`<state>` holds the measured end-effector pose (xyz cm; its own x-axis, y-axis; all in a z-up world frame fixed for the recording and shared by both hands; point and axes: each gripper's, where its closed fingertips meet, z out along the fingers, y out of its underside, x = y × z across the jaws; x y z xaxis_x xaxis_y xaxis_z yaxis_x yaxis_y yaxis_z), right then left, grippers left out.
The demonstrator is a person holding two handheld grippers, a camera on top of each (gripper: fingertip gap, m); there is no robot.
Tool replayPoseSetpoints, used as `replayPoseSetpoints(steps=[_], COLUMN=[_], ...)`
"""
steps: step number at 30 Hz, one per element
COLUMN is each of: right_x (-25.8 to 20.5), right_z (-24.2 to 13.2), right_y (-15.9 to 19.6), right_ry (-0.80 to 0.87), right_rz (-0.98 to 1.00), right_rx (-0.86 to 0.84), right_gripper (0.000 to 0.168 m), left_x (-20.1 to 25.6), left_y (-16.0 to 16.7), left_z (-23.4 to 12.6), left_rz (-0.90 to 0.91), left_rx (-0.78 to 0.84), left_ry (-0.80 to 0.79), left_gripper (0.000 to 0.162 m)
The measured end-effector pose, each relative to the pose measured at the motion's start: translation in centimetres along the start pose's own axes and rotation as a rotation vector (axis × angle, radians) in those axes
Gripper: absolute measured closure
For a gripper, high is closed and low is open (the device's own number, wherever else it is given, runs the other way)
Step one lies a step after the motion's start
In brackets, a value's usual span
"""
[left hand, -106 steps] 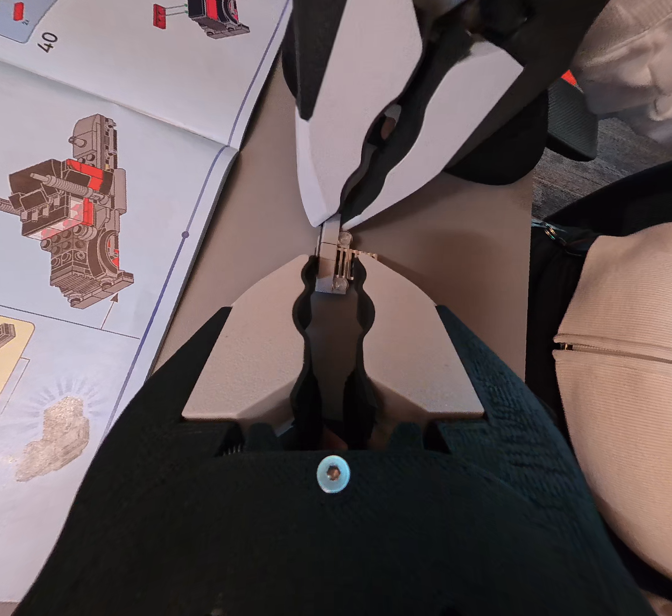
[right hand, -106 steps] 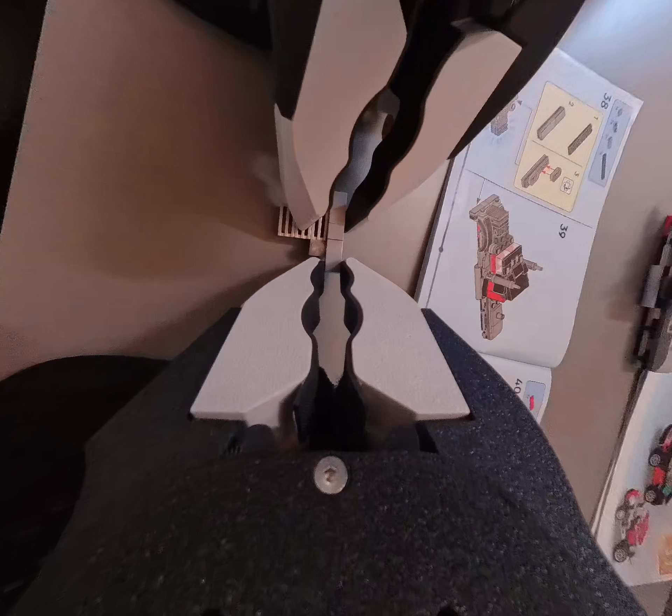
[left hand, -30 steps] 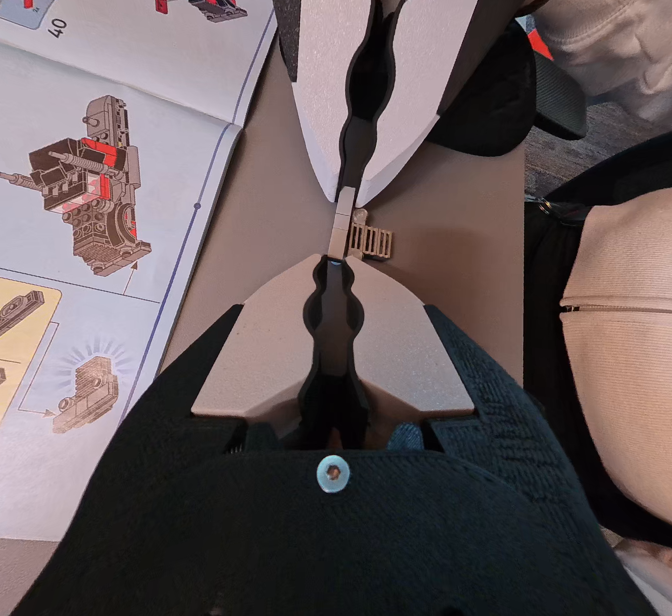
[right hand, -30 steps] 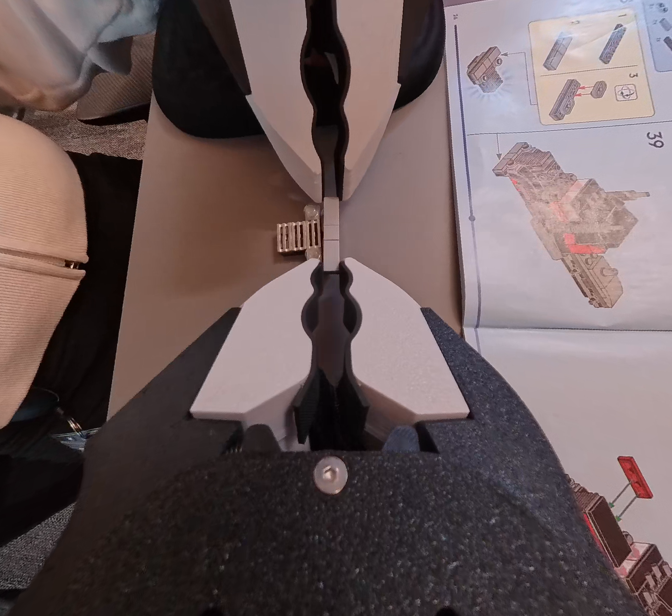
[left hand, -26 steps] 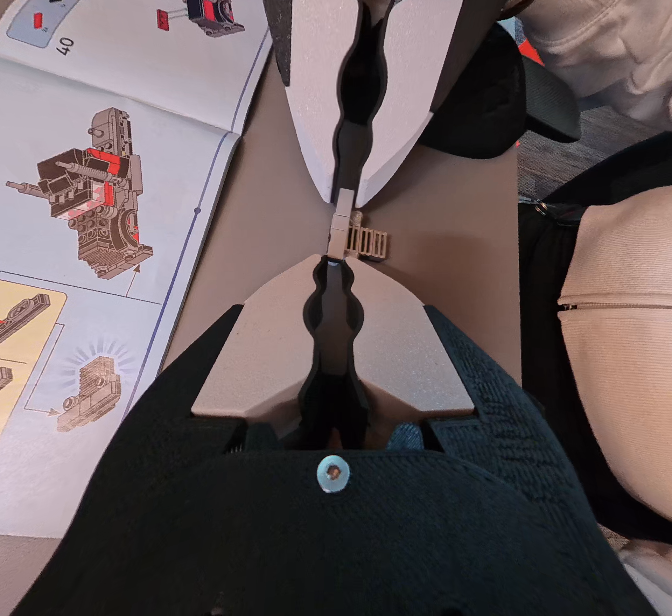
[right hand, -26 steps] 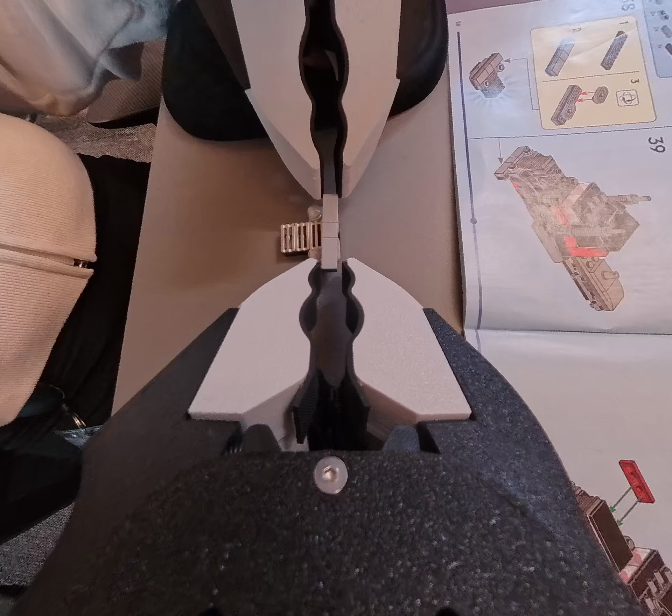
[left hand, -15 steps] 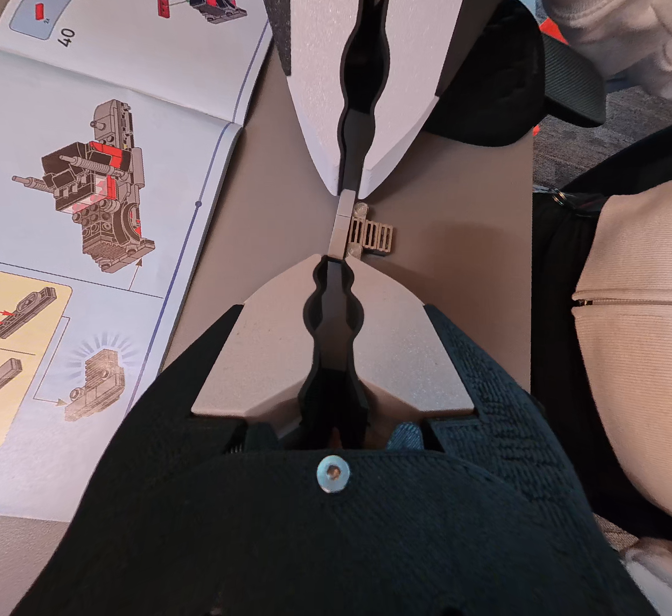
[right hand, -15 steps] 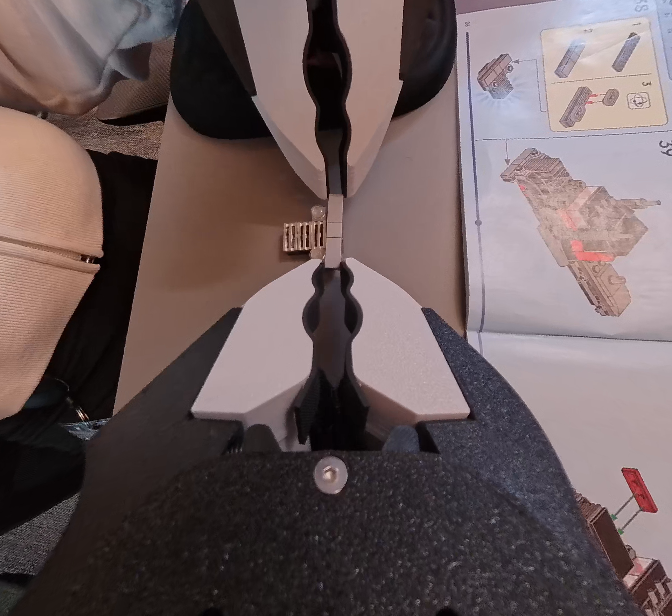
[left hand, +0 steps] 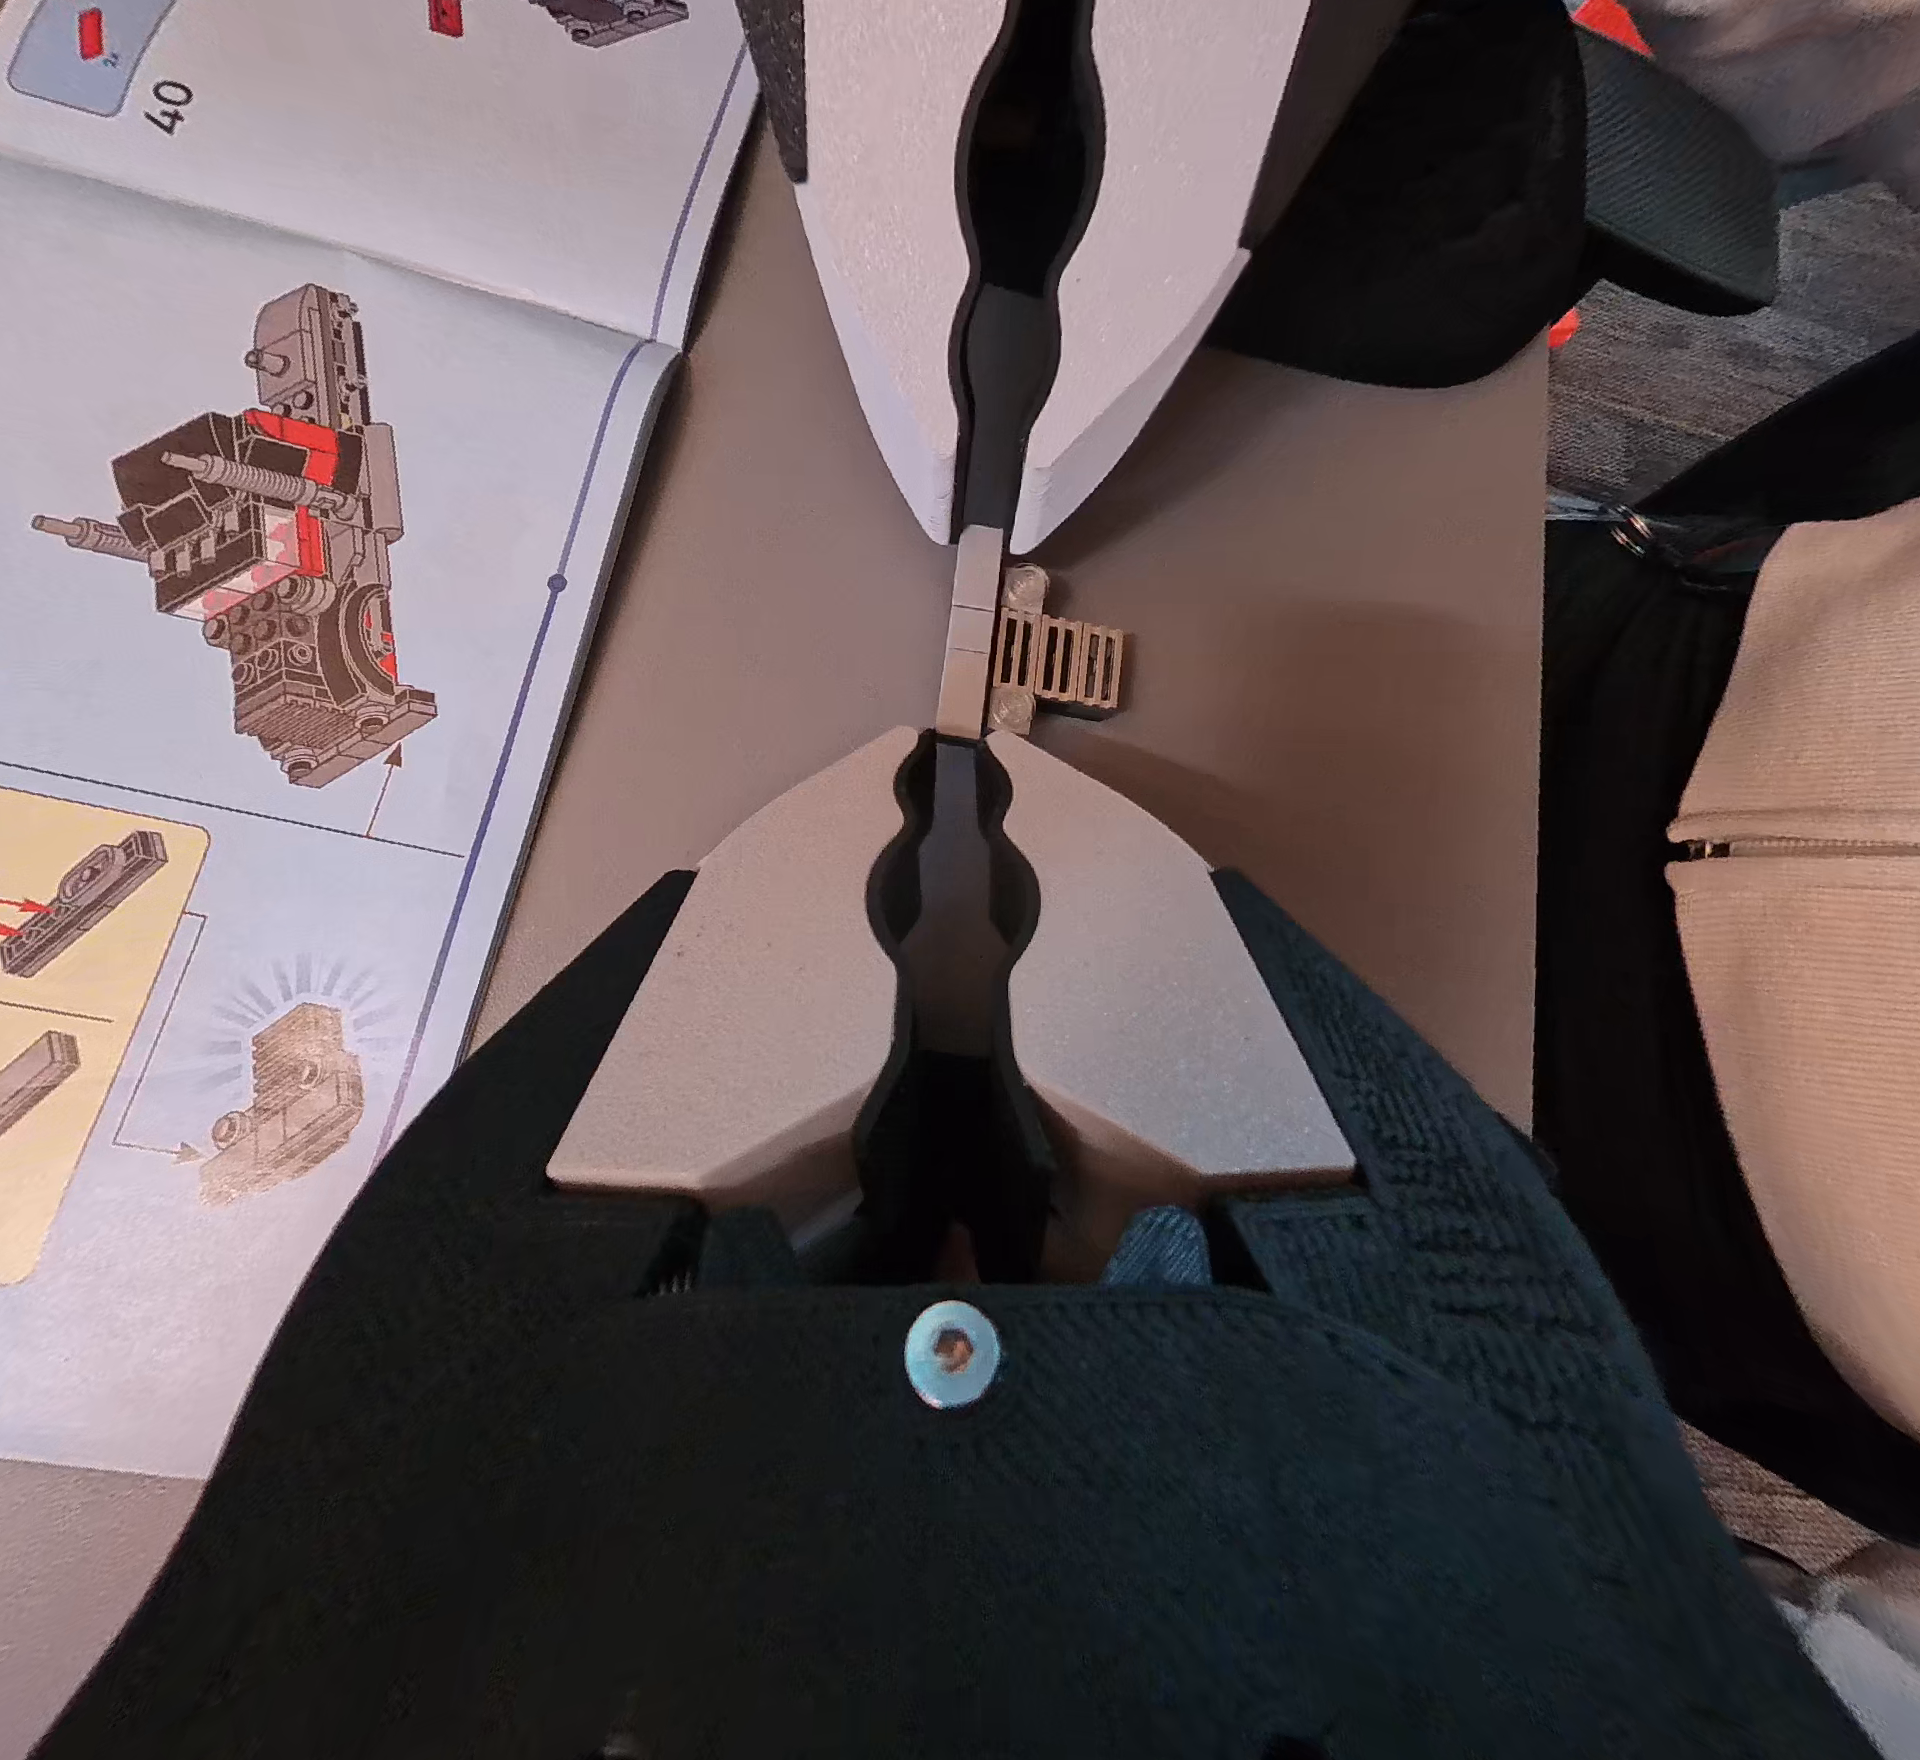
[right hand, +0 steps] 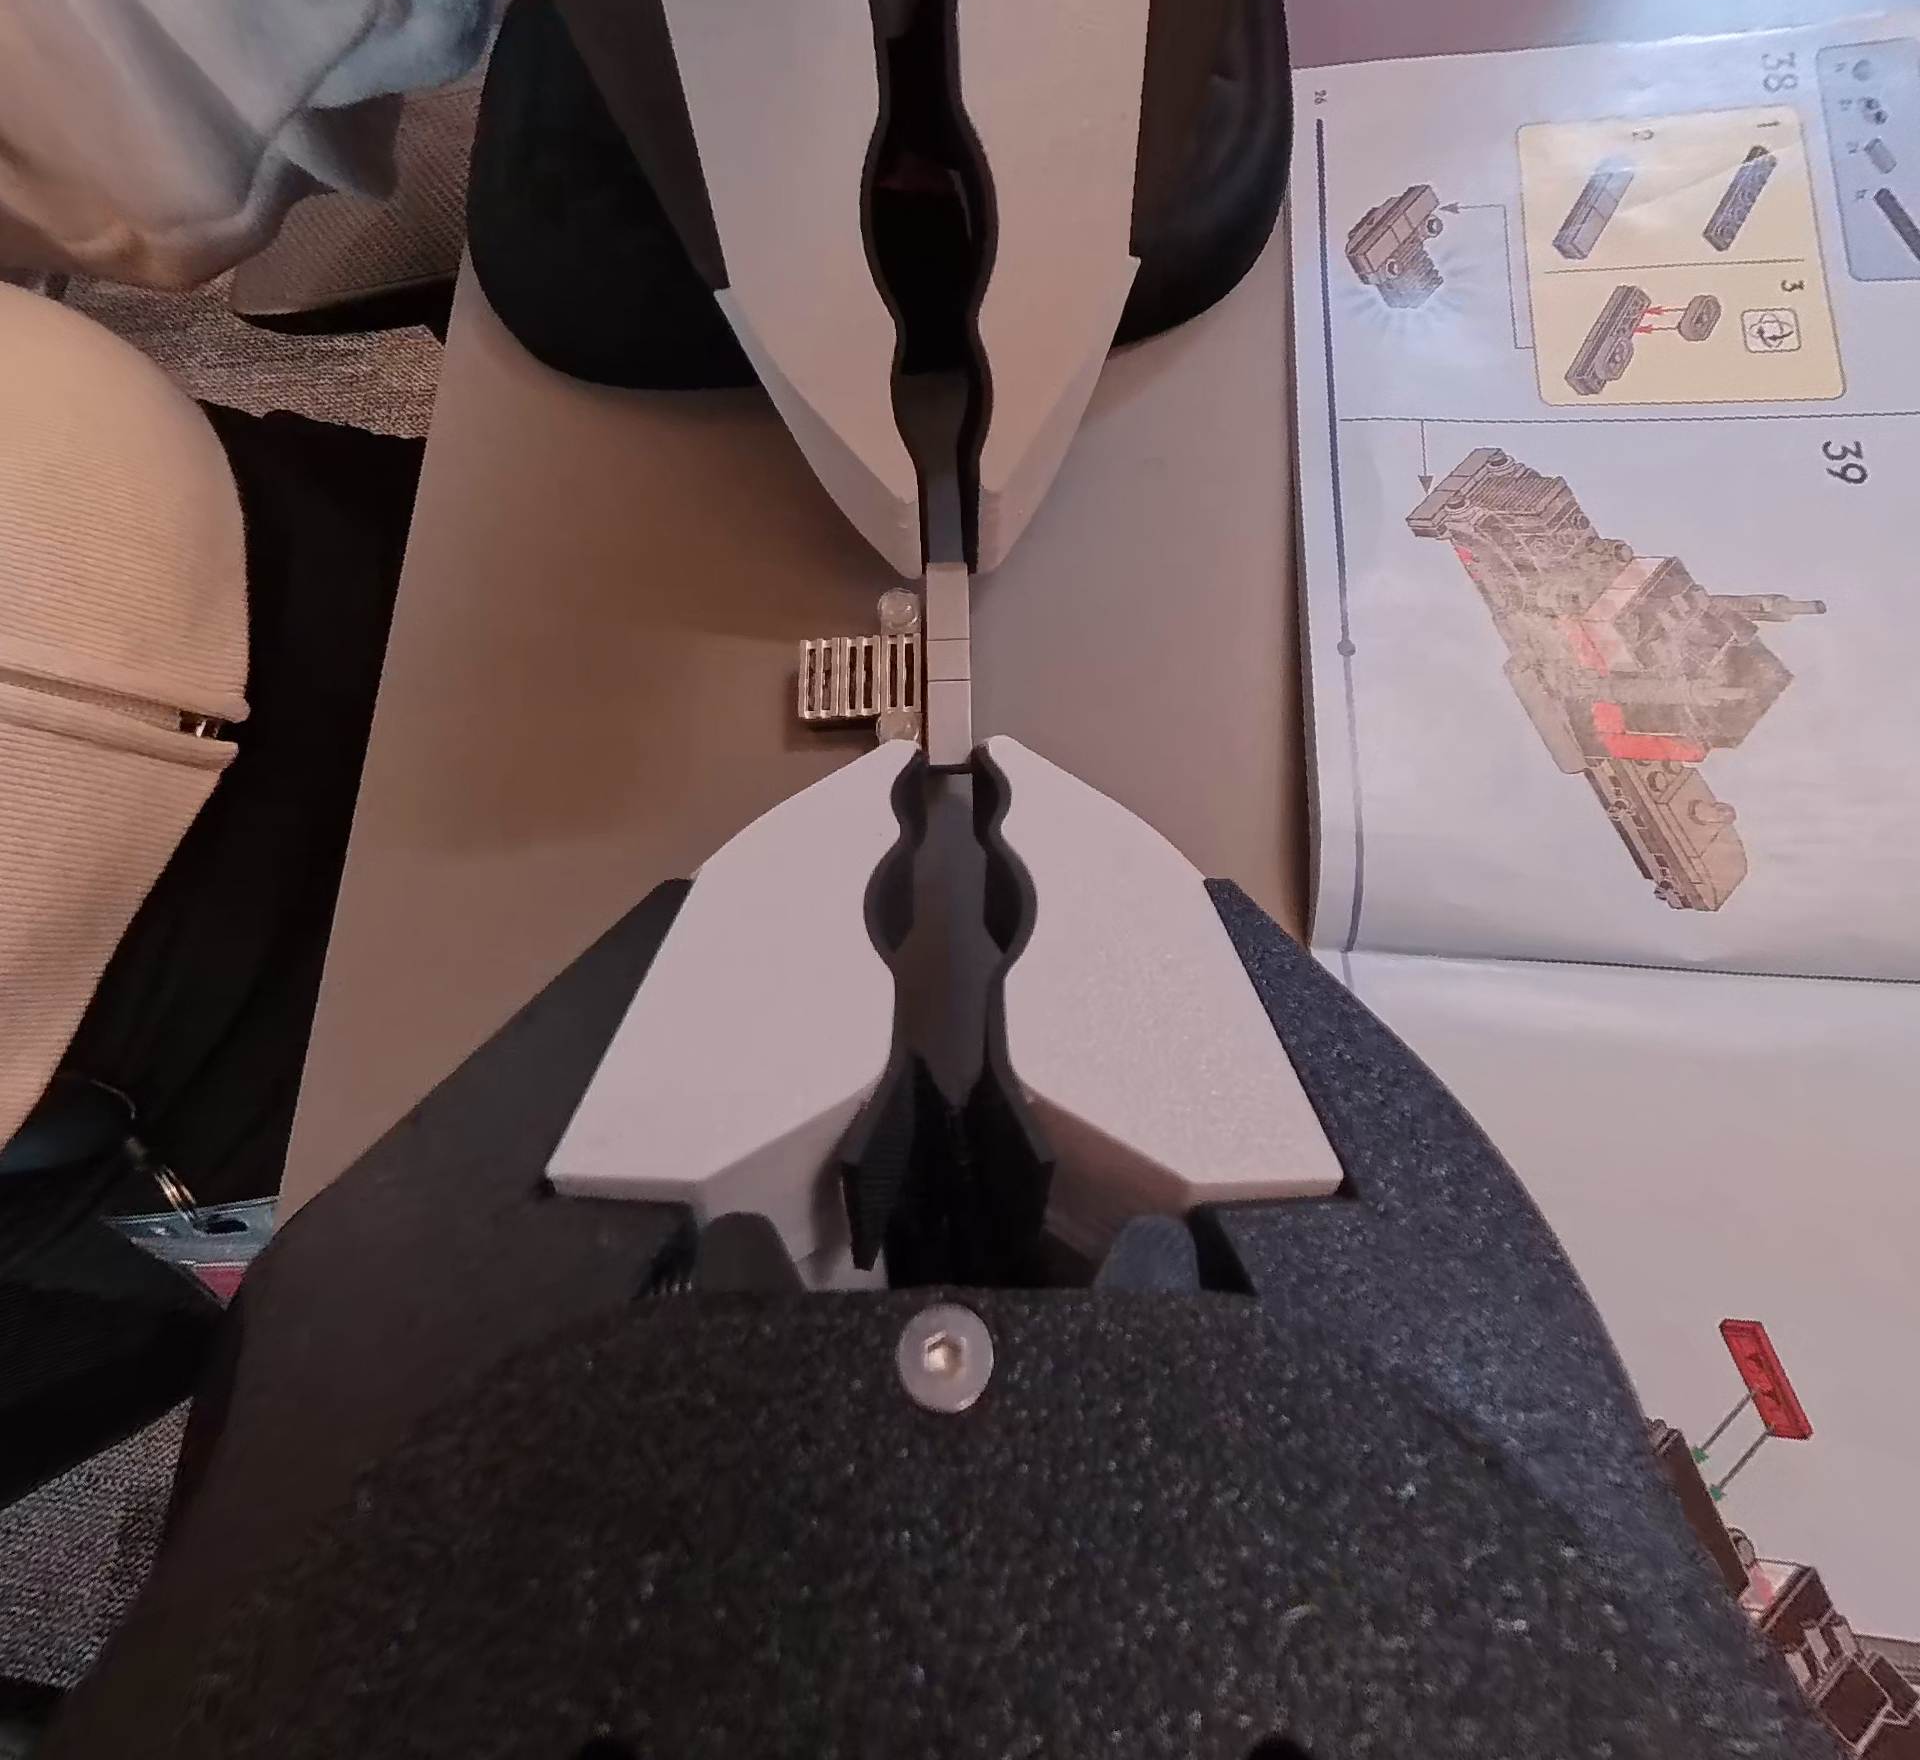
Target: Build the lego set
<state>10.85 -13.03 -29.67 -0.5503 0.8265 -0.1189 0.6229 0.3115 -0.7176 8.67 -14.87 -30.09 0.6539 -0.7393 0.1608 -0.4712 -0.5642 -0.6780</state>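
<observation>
Since the earlier frames, both views have shifted slightly, while the grip is unchanged: the left hand-held gripper (left hand: 958, 742) and right hand-held gripper (right hand: 948, 756) are each clenched on opposite ends of the small grey lego assembly (left hand: 975, 642), held above the tabletop (left hand: 1299, 567) beside the instruction booklet (left hand: 312, 360). Judged step: a sub-assembly being pressed together. Next, one gripper likely must release so it can be attached.

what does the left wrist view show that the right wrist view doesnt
Only the left wrist view shows the open instruction booklet's far page corner with a small grey parts box. Only the right wrist view shows a metal keyring at the lower left. Both show the left gripper and right gripper tip to tip, each shut on an end of the slim grey lego bar with a tan grille piece clipped to its side, above the tan table.
</observation>
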Motion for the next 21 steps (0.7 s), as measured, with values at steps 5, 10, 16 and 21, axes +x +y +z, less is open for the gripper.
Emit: replayPoseSetpoints(steps=[5, 10, 16, 21], right_x=[-0.1, -0.2, -0.1, -0.2], right_z=[0.0, 0.2, 0.5, 0.1], right_y=[0.0, 0.3, 0.7, 0.1], right_ry=[0.008, 0.000, 0.030, 0.007], right_rz=[-0.013, -0.022, -0.045, -0.033], right_rx=[-0.004, -0.019, -0.059, -0.020], right_gripper=[0.160, 0.160, 0.160, 0.160], left_x=[0.0, 0.1, 0.3, 0.8], left_y=[0.1, 0.4, -0.2, -0.8], left_z=[0.1, 0.3, -0.4, -1.0], left_rz=[0.012, 0.020, 0.027, 0.032], left_rx=[-0.011, -0.037, 0.025, 0.074], left_ry=[-0.009, -0.005, 0.016, 0.057], left_gripper=[0.155, 0.157, 0.156, 0.137])
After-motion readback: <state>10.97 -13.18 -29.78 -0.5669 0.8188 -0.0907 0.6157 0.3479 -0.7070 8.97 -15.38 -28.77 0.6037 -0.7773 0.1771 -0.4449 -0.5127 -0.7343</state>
